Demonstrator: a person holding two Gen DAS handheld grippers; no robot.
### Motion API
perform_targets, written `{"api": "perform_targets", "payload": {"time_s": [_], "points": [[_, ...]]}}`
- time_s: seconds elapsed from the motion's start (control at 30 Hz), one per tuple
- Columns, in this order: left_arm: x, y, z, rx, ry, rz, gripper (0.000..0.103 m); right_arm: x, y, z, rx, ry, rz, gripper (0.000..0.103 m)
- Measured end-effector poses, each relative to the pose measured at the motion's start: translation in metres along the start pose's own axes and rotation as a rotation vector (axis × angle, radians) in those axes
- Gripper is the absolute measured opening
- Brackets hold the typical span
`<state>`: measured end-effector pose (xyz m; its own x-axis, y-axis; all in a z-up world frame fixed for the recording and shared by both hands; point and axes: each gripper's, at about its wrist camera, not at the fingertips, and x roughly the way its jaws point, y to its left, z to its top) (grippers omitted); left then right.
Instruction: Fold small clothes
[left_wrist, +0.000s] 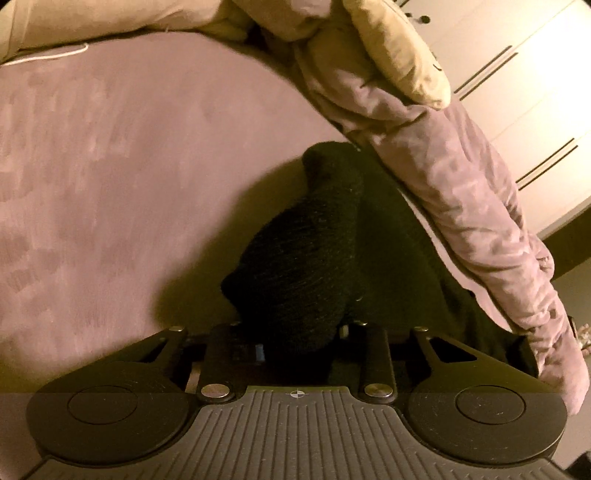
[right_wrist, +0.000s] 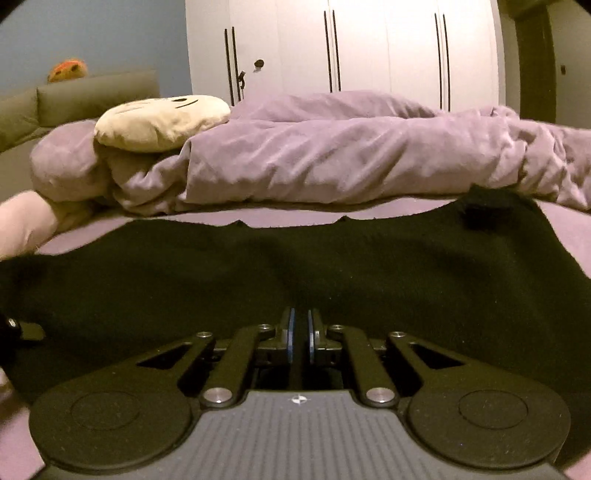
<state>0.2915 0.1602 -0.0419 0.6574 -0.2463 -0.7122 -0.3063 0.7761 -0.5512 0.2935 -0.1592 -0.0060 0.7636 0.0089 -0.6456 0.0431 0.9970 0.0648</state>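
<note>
Nearest to me, the left hand-held gripper (left_wrist: 295, 343) is pinching a bunched fold of the black knit garment (left_wrist: 306, 240), which is rising out of its jaws in a dark hump. The right hand-held gripper (right_wrist: 300, 334) is sitting clenched with its blue pads (right_wrist: 291, 332) nearly together; cloth is lying all around them, but I cannot tell whether any is caught between. Beyond its tips the same black garment (right_wrist: 258, 266) is spreading wide and mostly flat across the mauve bed sheet (left_wrist: 129, 177), its far edge wavy.

I am judging this piece to be light, soft and floppy (a knit that is sagging wherever it is unsupported), so I am planning to take it by an edge or corner with each gripper and keep it taut, since a mid-panel pinch will only bunch it.

Farther off, the rumpled lilac duvet (right_wrist: 351, 147) is lying just behind the garment, a cream plush cushion (right_wrist: 162, 122) is resting on it, and white wardrobe doors (right_wrist: 369, 48) are standing behind.
</note>
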Motion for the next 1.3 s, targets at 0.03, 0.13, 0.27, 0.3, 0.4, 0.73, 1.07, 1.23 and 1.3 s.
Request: {"api": "perform_targets", "payload": {"time_s": [0.03,0.13,0.27,0.3,0.4,0.73,1.07,1.23,1.3], "points": [[-0.001,-0.002,0.001,0.007,-0.005,-0.002,0.031,0.007,0.003,-0.003,0.004,0.014,0.002,0.007],[-0.007,-0.006,0.004,0.034,-0.018,-0.012,0.028,0.017,0.012,-0.003,-0.032,0.026,-0.005,0.007],[-0.014,-0.021,0.009,0.058,-0.032,-0.025,0.021,0.035,0.009,-0.012,-0.042,0.078,0.007,0.006],[-0.016,-0.028,0.010,0.071,-0.036,-0.024,0.017,0.036,0.007,-0.012,-0.032,0.079,0.014,0.006],[-0.022,-0.054,0.013,0.138,-0.062,-0.022,0.015,0.036,0.003,-0.009,-0.012,0.087,0.031,0.006],[-0.041,-0.147,0.000,0.382,-0.137,-0.073,0.013,0.029,-0.009,-0.014,0.075,0.128,0.119,0.005],[-0.032,-0.243,-0.070,0.605,-0.165,-0.174,0.013,-0.037,-0.099,-0.011,0.386,0.006,0.172,0.006],[-0.004,-0.277,-0.137,0.672,-0.111,-0.221,0.013,-0.067,-0.151,-0.019,0.460,-0.032,0.095,0.006],[0.012,-0.282,-0.165,0.712,-0.086,-0.212,0.014,-0.071,-0.165,-0.021,0.474,-0.026,0.062,0.007]]}}
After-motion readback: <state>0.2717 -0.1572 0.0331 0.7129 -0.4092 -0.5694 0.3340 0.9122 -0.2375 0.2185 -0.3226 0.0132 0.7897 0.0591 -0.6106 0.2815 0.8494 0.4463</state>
